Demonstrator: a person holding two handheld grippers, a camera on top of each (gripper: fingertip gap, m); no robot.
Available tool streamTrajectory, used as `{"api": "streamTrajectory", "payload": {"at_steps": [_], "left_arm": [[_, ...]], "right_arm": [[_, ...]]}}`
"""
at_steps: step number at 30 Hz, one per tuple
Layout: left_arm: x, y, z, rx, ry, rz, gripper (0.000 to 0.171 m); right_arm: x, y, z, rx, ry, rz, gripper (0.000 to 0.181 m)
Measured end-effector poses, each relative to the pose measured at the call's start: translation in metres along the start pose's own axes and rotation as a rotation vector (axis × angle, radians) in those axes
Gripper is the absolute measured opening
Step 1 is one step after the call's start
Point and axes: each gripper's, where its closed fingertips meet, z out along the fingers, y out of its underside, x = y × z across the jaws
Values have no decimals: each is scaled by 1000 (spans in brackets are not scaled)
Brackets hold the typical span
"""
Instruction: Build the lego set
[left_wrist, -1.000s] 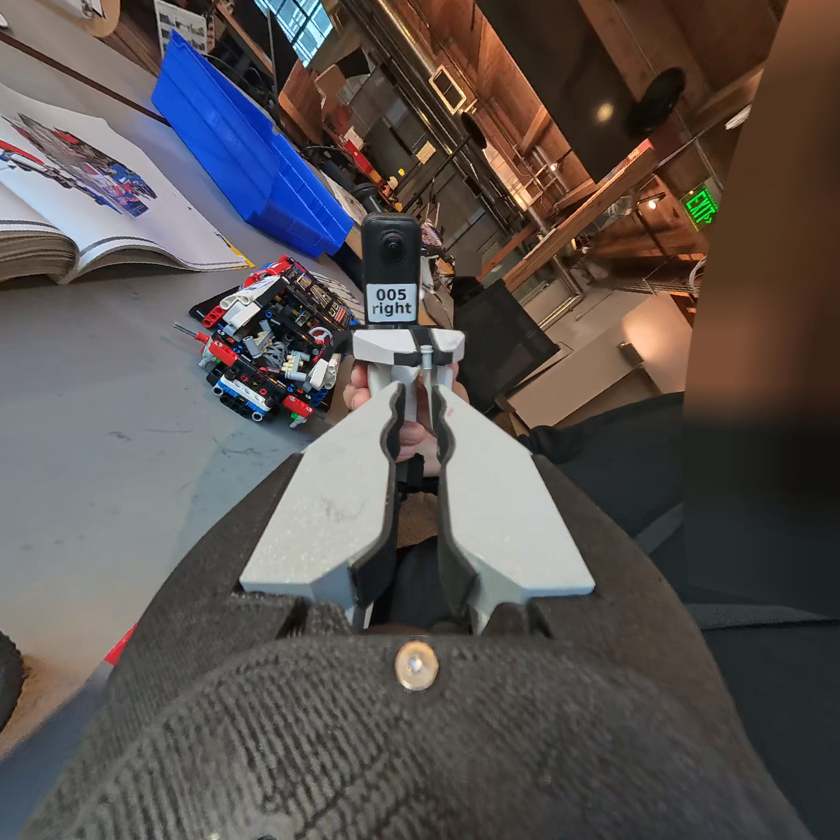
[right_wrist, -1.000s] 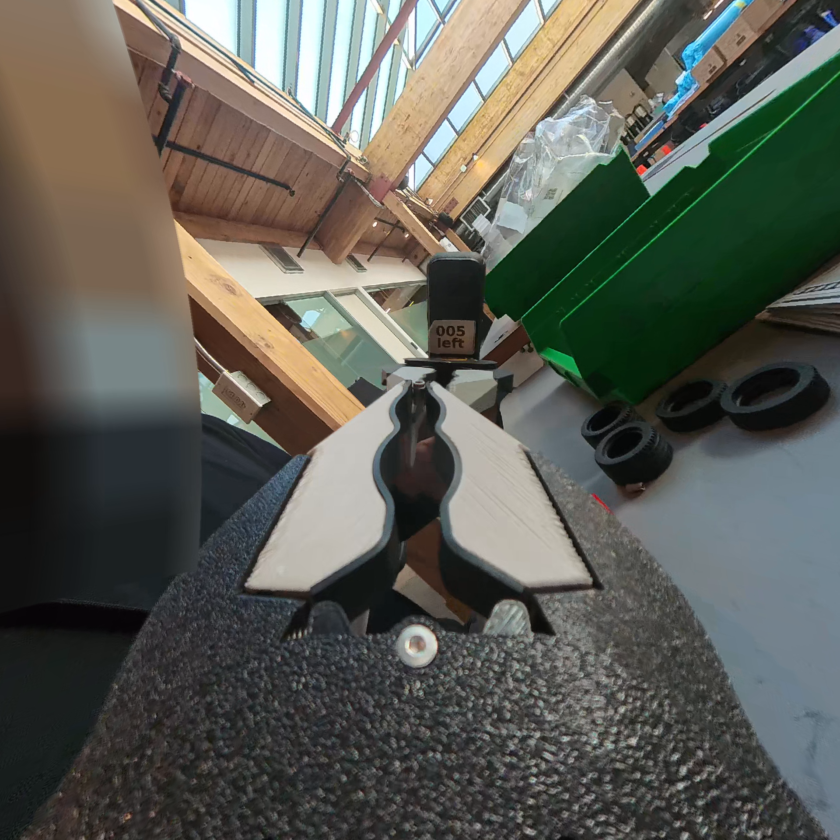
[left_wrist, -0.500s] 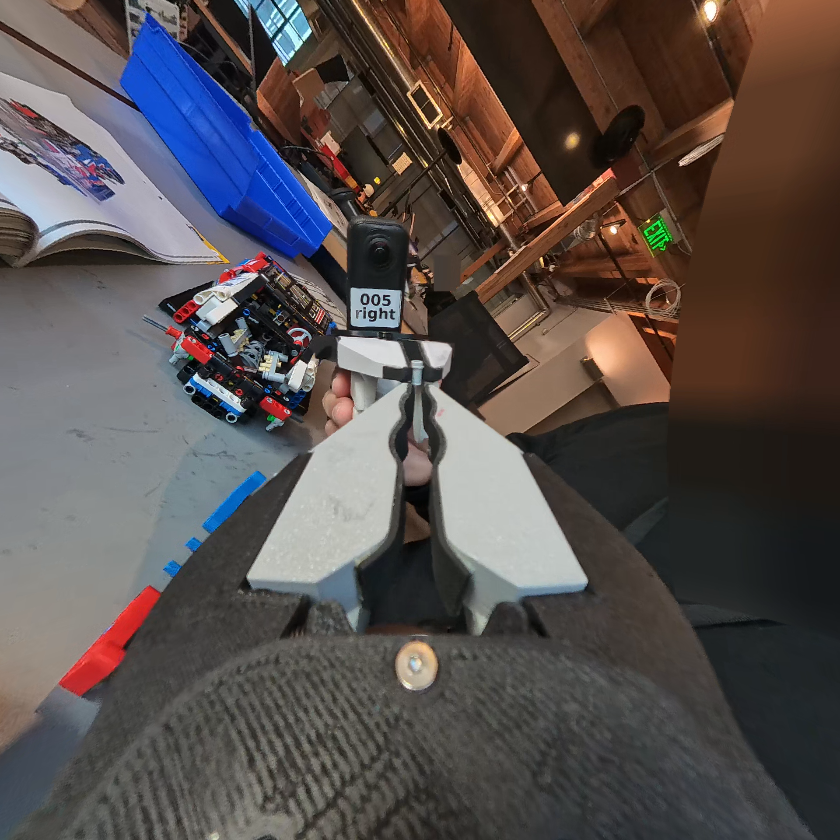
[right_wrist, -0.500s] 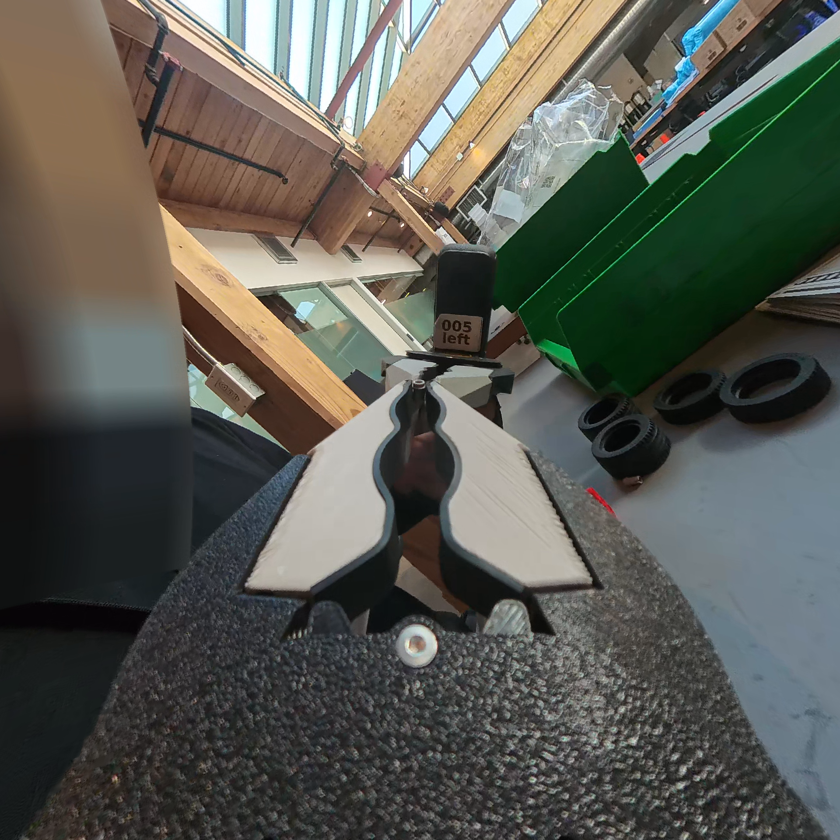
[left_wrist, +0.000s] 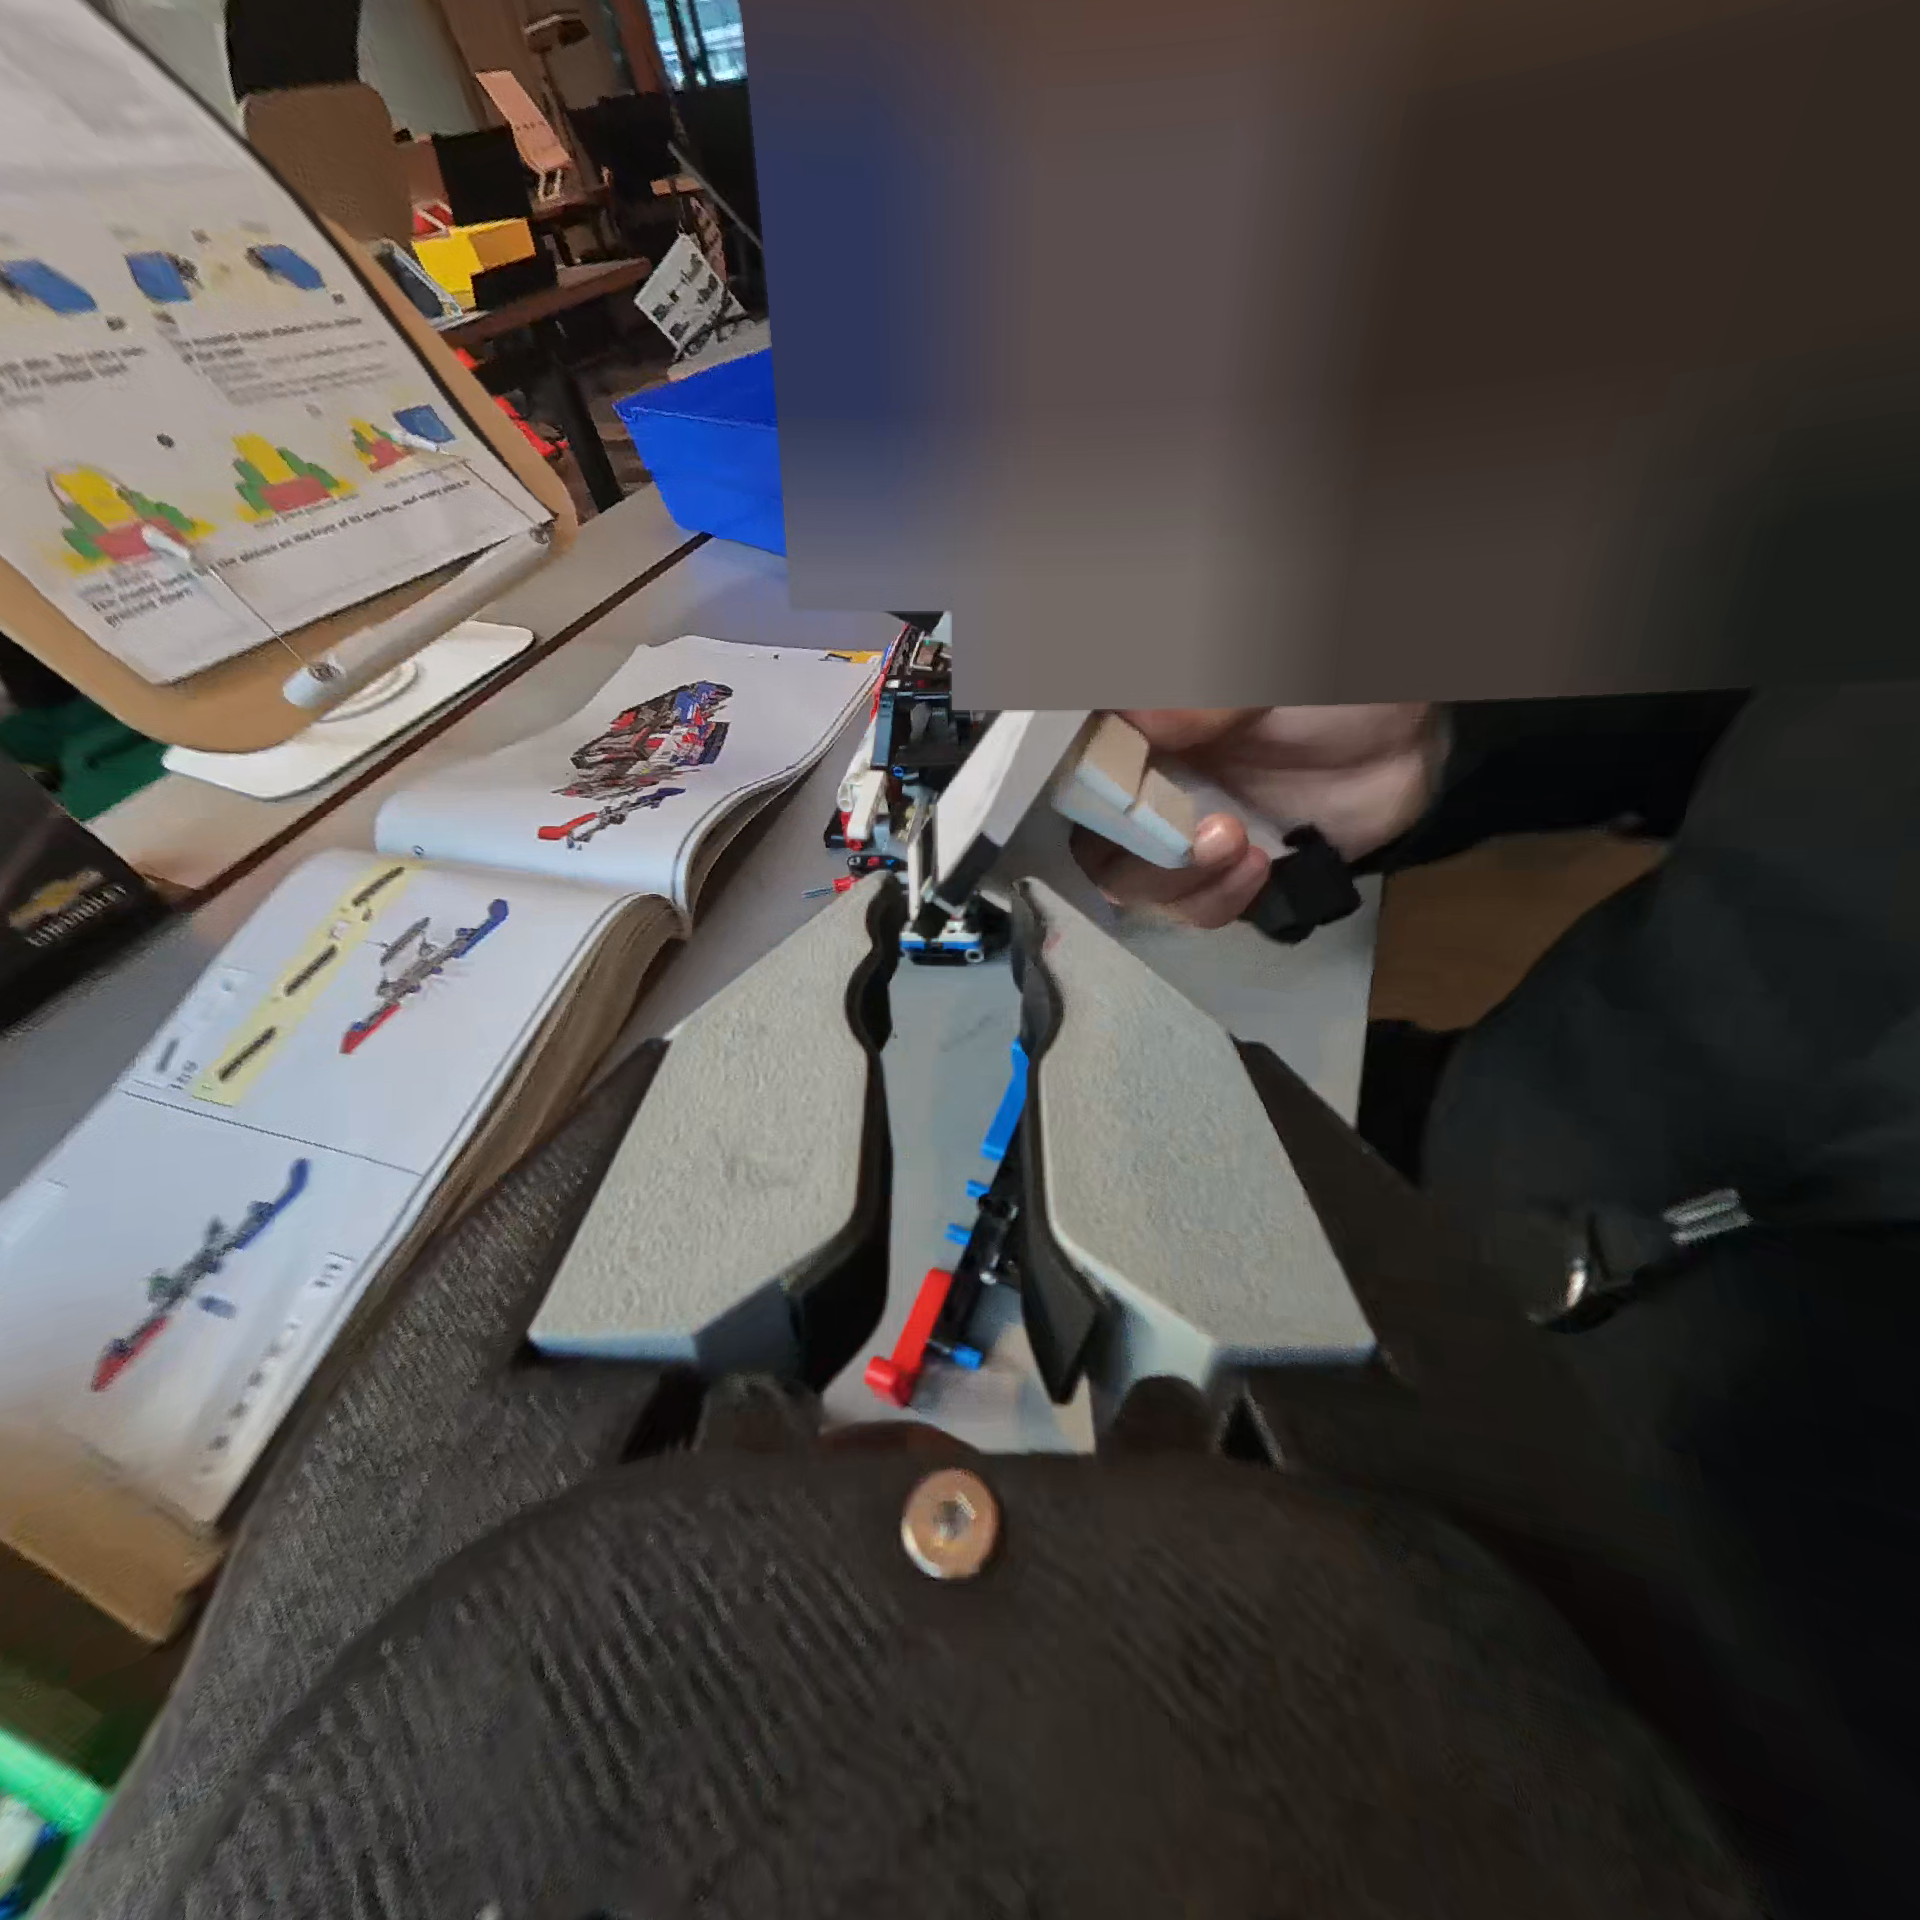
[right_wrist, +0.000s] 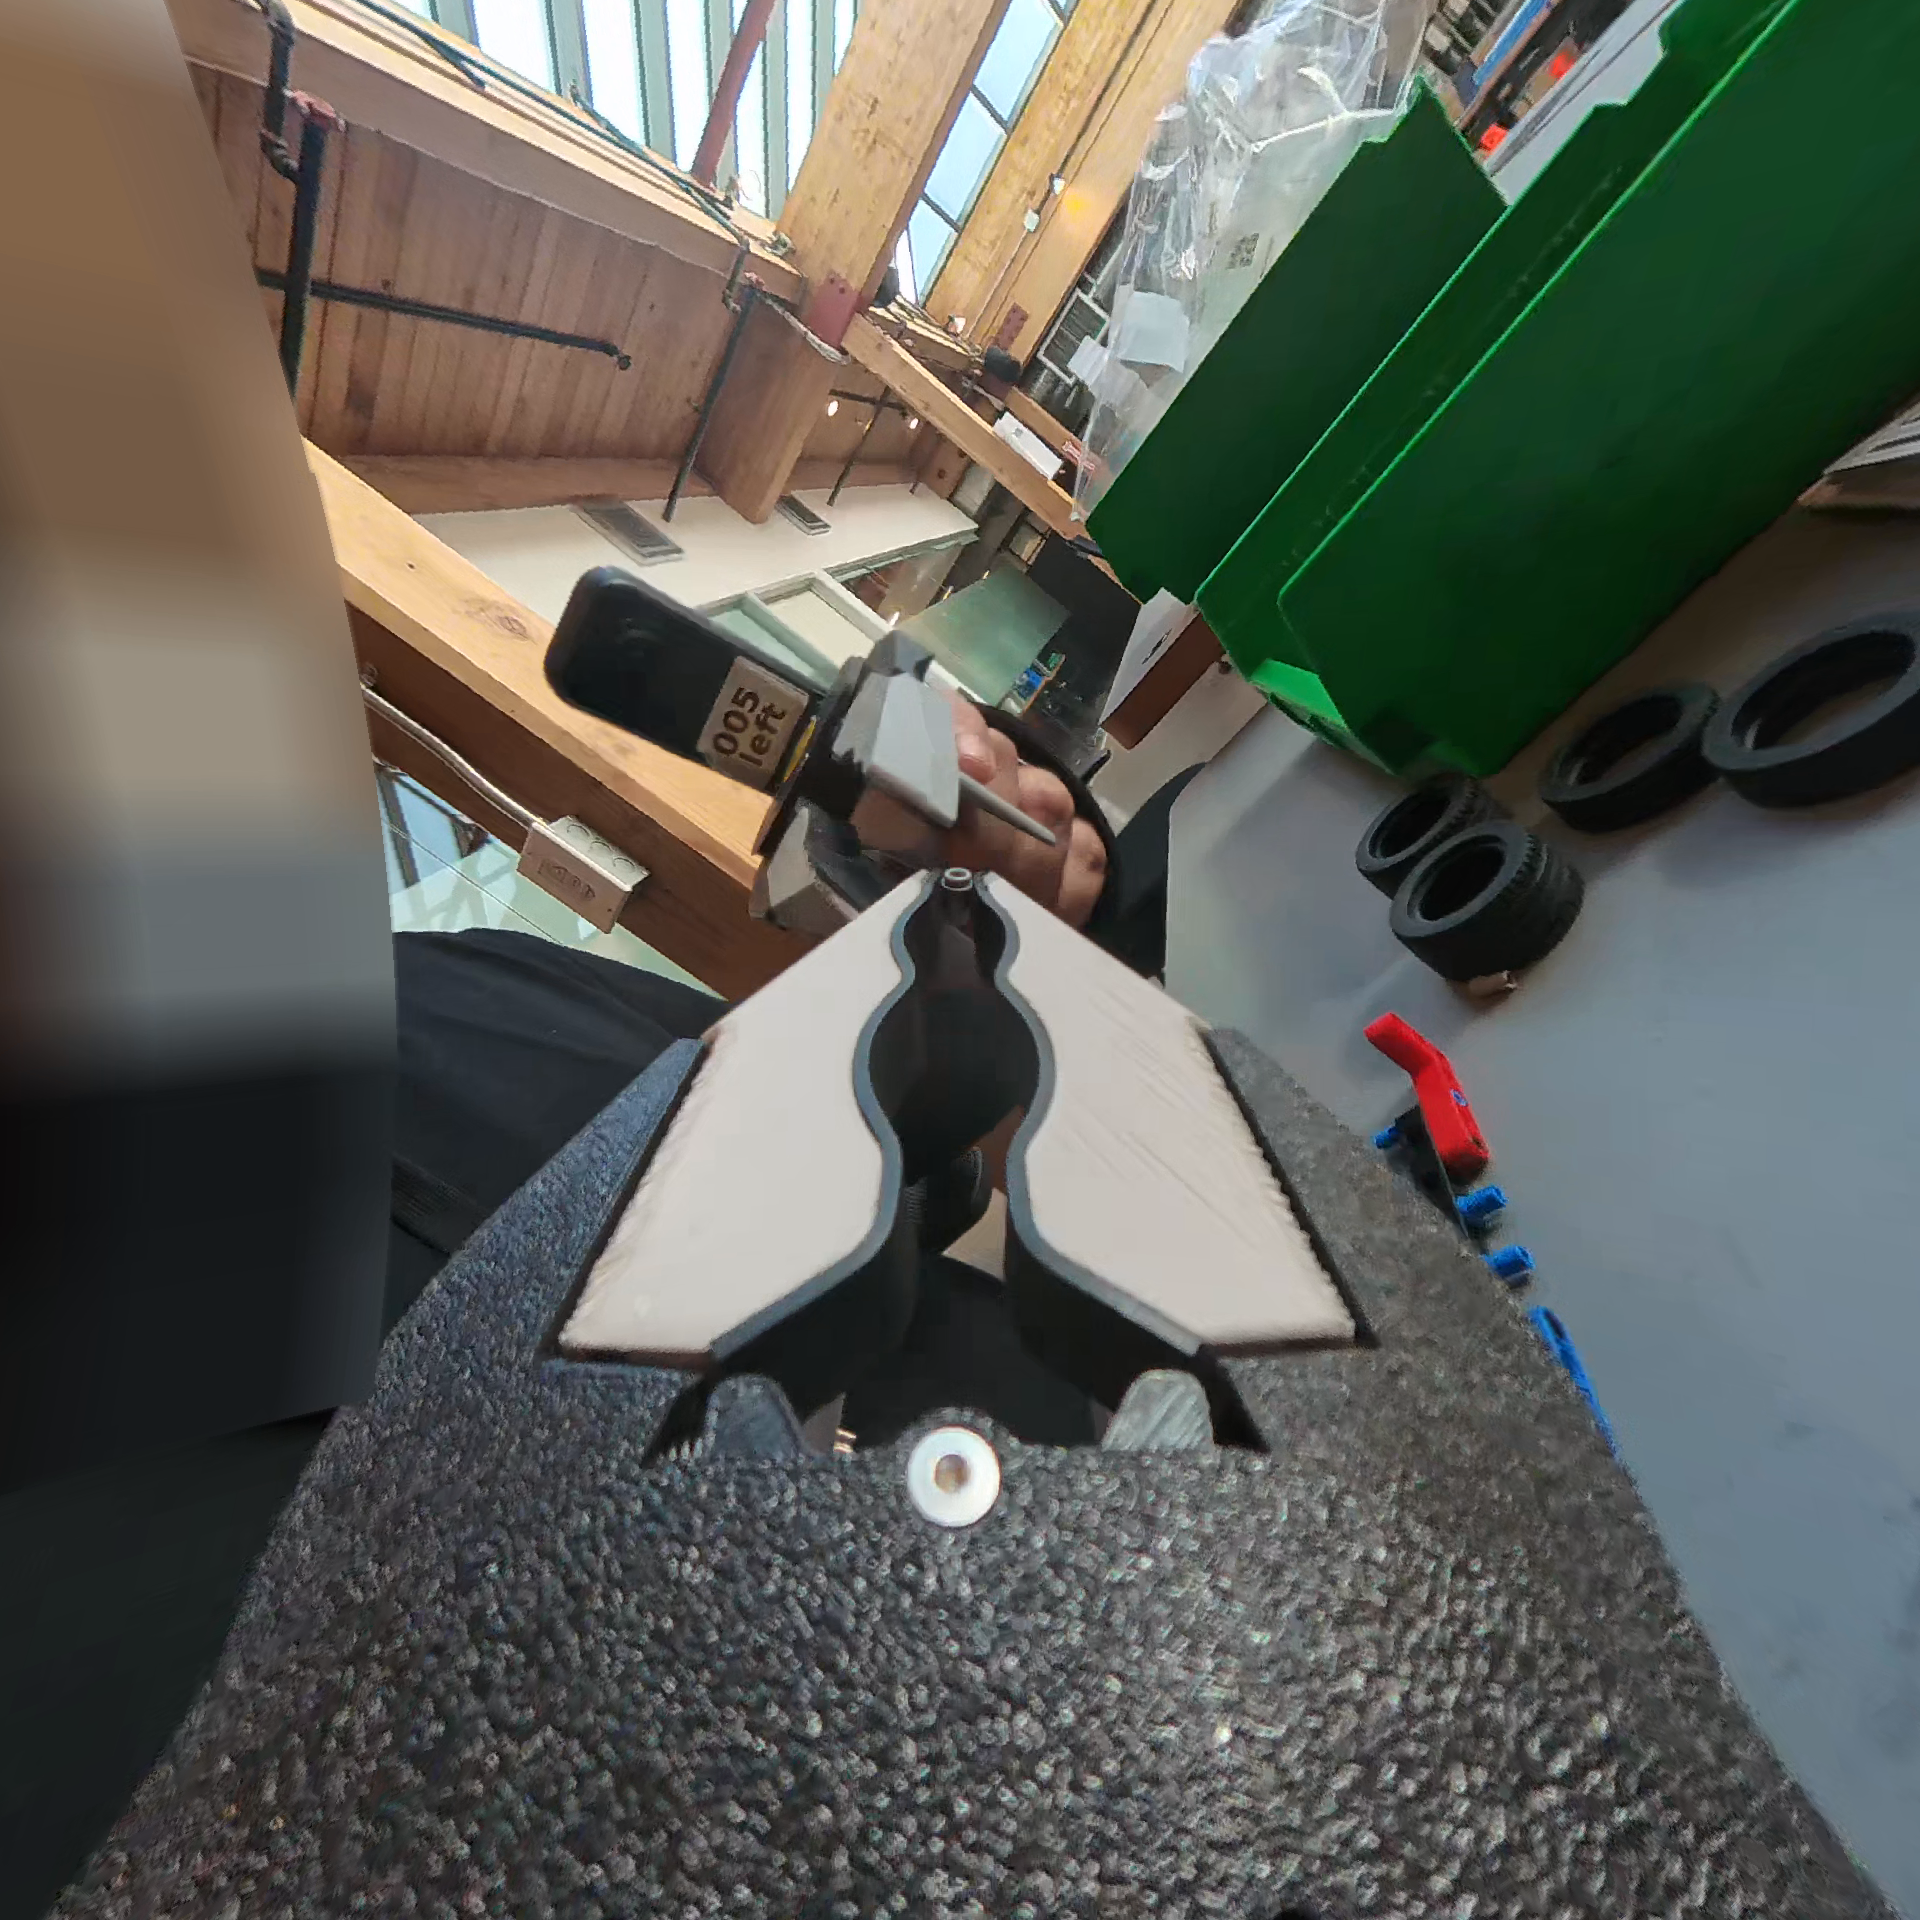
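My left gripper (left_wrist: 951, 914) is open and empty, low over the grey table. A long strip of blue, black and red lego parts (left_wrist: 1000, 1112) lies on the table between its fingers. Just past its tips are the fingers (left_wrist: 987, 810) of my right gripper, in front of the partly built lego model (left_wrist: 902, 748). In the right wrist view my right gripper (right_wrist: 956, 891) is shut on a small grey pin (right_wrist: 956, 881). The left gripper (right_wrist: 894, 748) shows beyond it, held by a hand. The strip's red end (right_wrist: 1439, 1112) lies to the right.
An open instruction book (left_wrist: 416, 1039) lies left of my left gripper, with a sheet on a stand (left_wrist: 208, 416) and a blue bin (left_wrist: 707, 457) behind it. Black tyres (right_wrist: 1475, 894) and green bins (right_wrist: 1558, 520) stand at the right. A person's dark clothing fills the near side. The grippers are tip to tip, or close to it.
The grippers were tip to tip on the grey pin. My left gripper has let go, opened and swung down over the strip. My right gripper still holds the pin.
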Motion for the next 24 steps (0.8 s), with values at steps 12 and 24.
{"api": "streamTrajectory", "payload": {"at_steps": [12,24], "left_arm": [[2,18,13,-151,-34,287,7],[2,17,12,-130,-10,245,8]], "right_arm": [[3,9,2,-26,-22,89,5],[5,7,-3,-34,-24,84,8]]}}
